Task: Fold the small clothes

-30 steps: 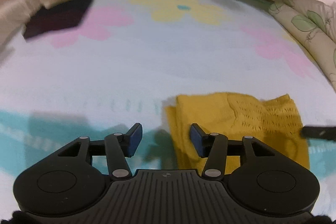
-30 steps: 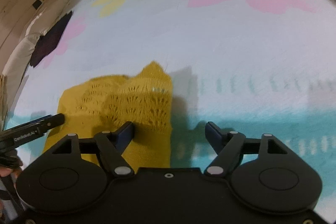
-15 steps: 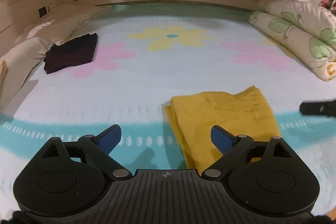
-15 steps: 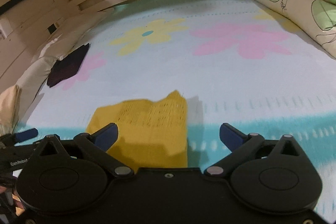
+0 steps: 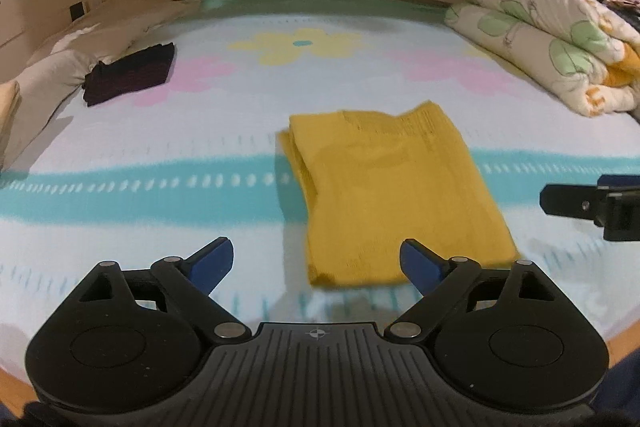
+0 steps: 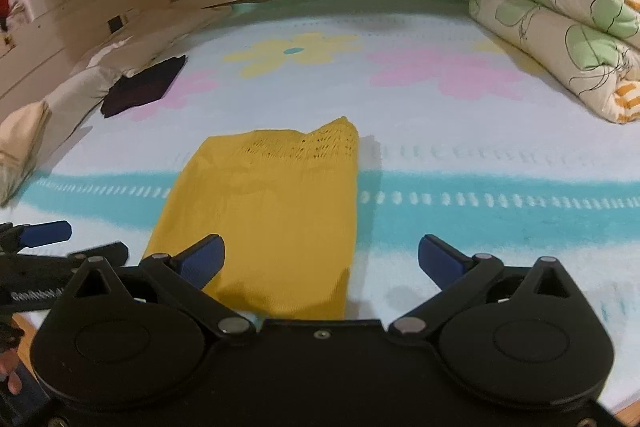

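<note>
Left wrist view, change: The left gripper (image 5: 316, 261) has drawn back and up from the folded mustard-yellow knit garment (image 5: 394, 193), and its blue-padded fingers, close together over the cloth's near edge a second ago, now stand wide apart.
Left wrist view, grip: Empty, touching nothing; the garment lies flat on the flower-printed pale bedsheet (image 5: 160, 147), just ahead and slightly right of the gap.
Left wrist view, surroundings: A folded dark striped garment (image 5: 130, 77) sits well apart near the white pillow (image 5: 56, 75); a rolled floral quilt (image 5: 556, 43) lies at far right.
Right wrist view, change: The right gripper (image 6: 320, 261) has likewise lifted away from the cloth.
Right wrist view, grip: Fingers spread wide, nothing held; the garment lies under its left finger (contact unlikely, though hard to judge).
Meaning: This piece looks finished and released, a neat rectangle with its open-knit end farthest away.
</note>
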Demonstrator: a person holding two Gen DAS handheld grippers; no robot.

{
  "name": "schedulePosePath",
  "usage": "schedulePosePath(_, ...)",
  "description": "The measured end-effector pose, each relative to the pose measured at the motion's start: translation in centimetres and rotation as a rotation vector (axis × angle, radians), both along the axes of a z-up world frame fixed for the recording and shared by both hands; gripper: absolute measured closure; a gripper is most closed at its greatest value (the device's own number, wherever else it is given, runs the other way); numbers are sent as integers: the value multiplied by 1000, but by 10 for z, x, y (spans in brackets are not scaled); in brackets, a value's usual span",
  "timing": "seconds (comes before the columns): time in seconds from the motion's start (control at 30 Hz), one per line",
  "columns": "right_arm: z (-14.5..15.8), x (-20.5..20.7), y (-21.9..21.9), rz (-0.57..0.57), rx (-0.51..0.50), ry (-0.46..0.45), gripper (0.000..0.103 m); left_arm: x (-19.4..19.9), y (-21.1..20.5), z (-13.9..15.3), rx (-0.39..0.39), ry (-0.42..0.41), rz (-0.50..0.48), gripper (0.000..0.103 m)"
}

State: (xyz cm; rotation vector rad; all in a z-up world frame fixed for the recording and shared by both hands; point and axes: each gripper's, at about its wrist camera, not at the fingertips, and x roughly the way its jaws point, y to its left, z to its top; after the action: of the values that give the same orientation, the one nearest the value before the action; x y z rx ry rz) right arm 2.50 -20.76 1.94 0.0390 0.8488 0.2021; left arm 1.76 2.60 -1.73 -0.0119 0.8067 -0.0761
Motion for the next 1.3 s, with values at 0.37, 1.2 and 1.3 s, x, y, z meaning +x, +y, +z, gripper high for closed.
schedulePosePath(0.37, 0, -38, -3, -36, 17, -34, 0, -18, 1, -5, -20, -5, 71, 14)
schedulePosePath(1.2, -12, -36, -1, -77, 7, 14, 0, -17, 9, -11, 0, 39, 123, 20)
schedulePosePath(1.3, -13, -35, 0, -72, 2, 16, 0, -16, 9, -11, 0, 41, 121, 20)
